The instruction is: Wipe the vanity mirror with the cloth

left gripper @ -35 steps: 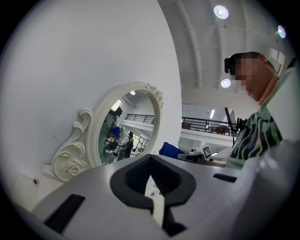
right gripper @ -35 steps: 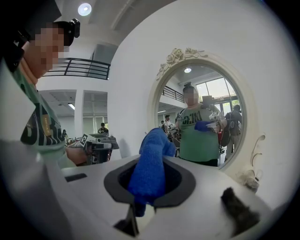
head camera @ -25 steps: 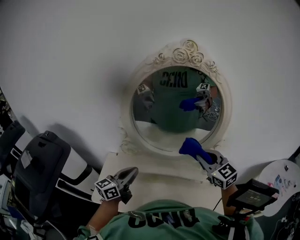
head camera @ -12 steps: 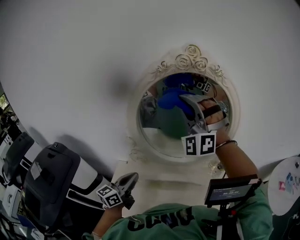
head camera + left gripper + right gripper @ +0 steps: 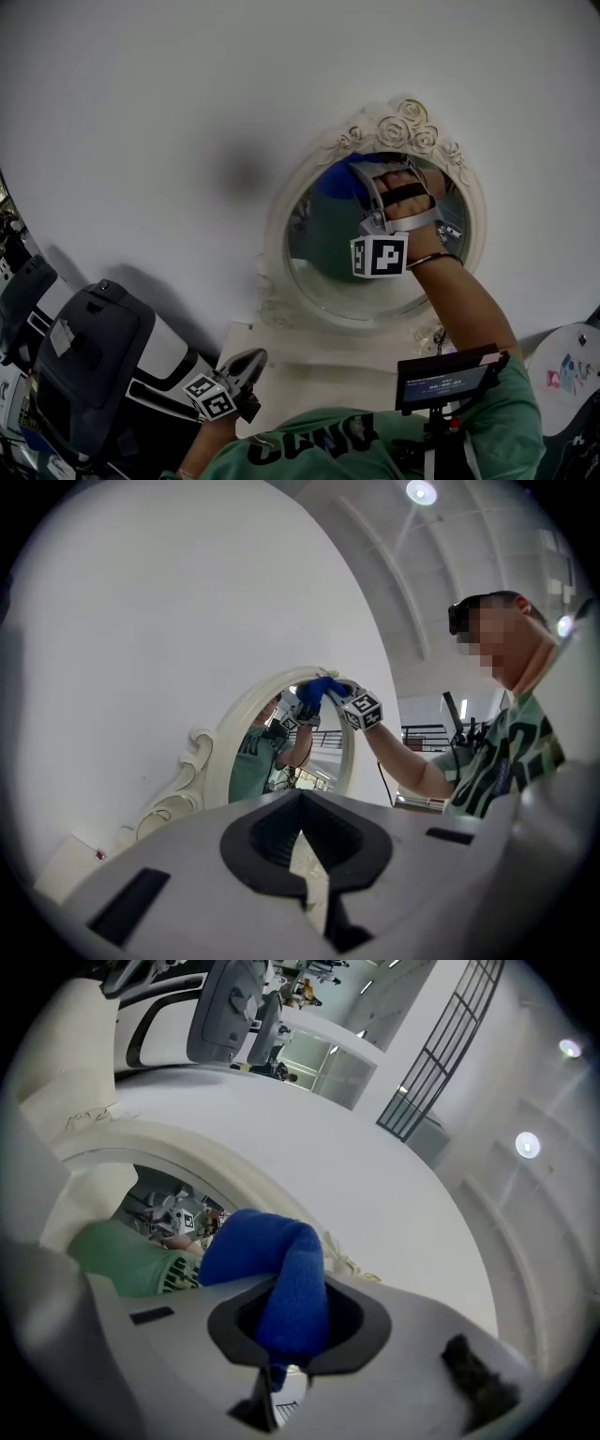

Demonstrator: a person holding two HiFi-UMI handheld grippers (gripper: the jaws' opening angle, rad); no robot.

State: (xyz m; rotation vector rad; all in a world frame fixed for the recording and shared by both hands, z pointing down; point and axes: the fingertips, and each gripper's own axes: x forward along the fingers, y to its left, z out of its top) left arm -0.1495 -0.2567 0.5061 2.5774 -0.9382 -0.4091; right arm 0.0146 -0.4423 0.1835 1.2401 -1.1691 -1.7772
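Two grippers, one working: your left gripper (image 5: 247,362) hangs low beside the bench (image 5: 314,349), jaws closed on nothing. Your right gripper (image 5: 364,180) pinches the blue cloth (image 5: 336,184) against the vanity mirror (image 5: 328,267) near its top edge. Press too hard and the mirror may tip.

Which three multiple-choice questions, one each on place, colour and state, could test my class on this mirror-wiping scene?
1. Where is the cloth? A. at the mirror's upper edge B. on the floor C. on a shelf
2. What colour is the cloth? A. red B. blue C. white
3. How do the left gripper's jaws stand? A. wide apart B. shut on cloth C. together, empty
Answers: 1 A, the right gripper holds it at the mirror's top; 2 B, plainly blue; 3 C, they meet with nothing between.
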